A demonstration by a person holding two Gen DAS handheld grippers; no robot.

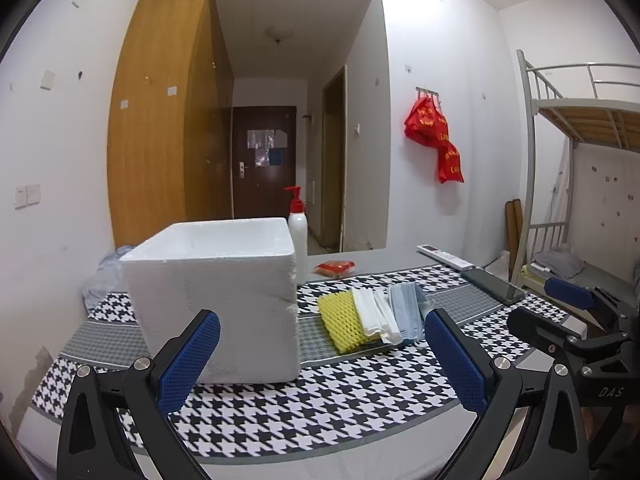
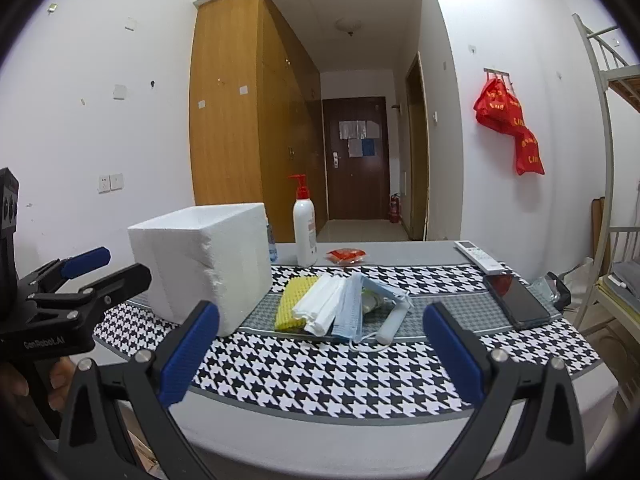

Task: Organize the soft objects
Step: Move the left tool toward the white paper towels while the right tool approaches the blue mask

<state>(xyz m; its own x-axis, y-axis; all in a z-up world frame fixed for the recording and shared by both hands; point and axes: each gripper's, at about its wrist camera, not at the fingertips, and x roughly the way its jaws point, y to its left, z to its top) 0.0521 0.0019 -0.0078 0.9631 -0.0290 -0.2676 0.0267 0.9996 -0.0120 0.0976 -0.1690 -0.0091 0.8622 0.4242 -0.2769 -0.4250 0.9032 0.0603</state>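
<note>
White walls, wooden wardrobe (image 2: 240, 112), dark door (image 2: 355, 160) down hallway, metal bunk bed (image 1: 580, 120).

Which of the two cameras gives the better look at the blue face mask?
The right wrist view: the blue face mask shows its pleated side, ear loops and end of the pile. In the left wrist view the mask is seen edge-on behind the white pieces, loops hidden.
</note>
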